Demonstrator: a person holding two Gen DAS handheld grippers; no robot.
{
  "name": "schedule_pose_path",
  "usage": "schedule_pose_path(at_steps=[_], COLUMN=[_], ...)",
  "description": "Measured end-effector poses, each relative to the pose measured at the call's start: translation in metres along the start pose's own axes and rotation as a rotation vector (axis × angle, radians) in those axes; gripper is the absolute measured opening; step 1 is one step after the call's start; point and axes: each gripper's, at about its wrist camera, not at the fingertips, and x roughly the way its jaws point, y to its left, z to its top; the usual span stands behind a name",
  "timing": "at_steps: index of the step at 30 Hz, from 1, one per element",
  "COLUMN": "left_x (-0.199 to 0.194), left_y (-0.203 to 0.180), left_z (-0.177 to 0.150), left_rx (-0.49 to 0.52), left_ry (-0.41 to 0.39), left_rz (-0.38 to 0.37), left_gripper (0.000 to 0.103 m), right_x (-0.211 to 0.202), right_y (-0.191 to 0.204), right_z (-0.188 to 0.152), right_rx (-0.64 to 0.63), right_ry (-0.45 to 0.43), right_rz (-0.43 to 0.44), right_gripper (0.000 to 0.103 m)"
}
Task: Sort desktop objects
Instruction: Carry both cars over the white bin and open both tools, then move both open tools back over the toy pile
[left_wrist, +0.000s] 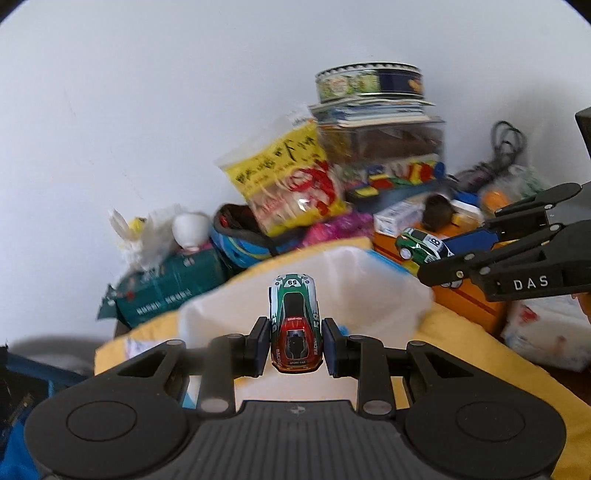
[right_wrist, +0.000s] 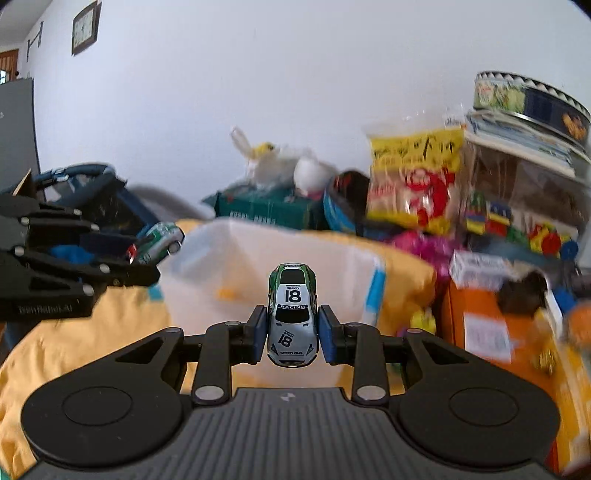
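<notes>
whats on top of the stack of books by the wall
A round tin sits on the stack of books. Its lid is on, so its contents are hidden.

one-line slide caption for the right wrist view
Right gripper grips silver-green number 18 toy car before a white bin.

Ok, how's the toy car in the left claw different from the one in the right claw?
The number 59 car is red at the near end and green and white farther out; the number 18 car is silver near, green beyond. The 59 car reads "Sport Car", the 18 car "Speed King". Both are small racing toys, each clamped between its claw's blue pads, left claw and right claw, above a white bin.
</notes>
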Motion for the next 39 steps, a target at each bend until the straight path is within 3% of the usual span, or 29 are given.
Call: schedule_pose_path(at_steps=[6,11,14,16,20,24,28,31,35,39], left_x=[0.059,0.089,0.067,0.049,0.009,-0.028,-0.055,-0.065,-0.07,-0.076], left_y=[0.027,0.036,0.037,0.034,0.022,0.006,-0.022,-0.029,-0.04,-0.06], left_z=[0.019,0.012,0.001,-0.01,-0.032,-0.067,-0.105,-0.13,-0.158,-0.173], left_rx=[-0.027,-0.065,-0.145,-0.15,-0.13,-0.168,-0.105,-0.216,-0.307,-0.211], left_ry=[0.044,0.124,0.103,0.087,0.077,0.115,0.203,0.26,0.34,0.377], left_rz=[0.109,0.104,0.043,0.008,-0.006,-0.05,-0.075,-0.127,-0.137,-0.137], left_gripper=[0.033,0.035,0.046,0.046,0.046,0.049,0.049,0.049,0.049,0.049], right_x=[0.052,0.098,0.1,0.086,0.054,0.015,-0.013,-0.024,-0.03,-0.037], right_y=[-0.009,-0.005,-0.003,0.0,0.008,0.015,0.028,0.045,0.063,0.08], right_z=[0.033,0.032,0.025,0.02,0.014,0.0,-0.037,-0.071,-0.11,-0.136], right_rx=[0.048,0.009,0.008,0.006,-0.007,-0.04,-0.042,-0.074,-0.089,-0.08], right_ry=[-0.007,0.051,0.075,0.05,0.025,0.019,0.107,0.203,0.287,0.342], right_rz=[-0.028,-0.104,-0.074,-0.063,-0.034,0.019,0.103,0.121,0.132,0.156], right_gripper=[0.033,0.035,0.043,0.049,0.051,0.056,0.058,0.057,0.057,0.057])
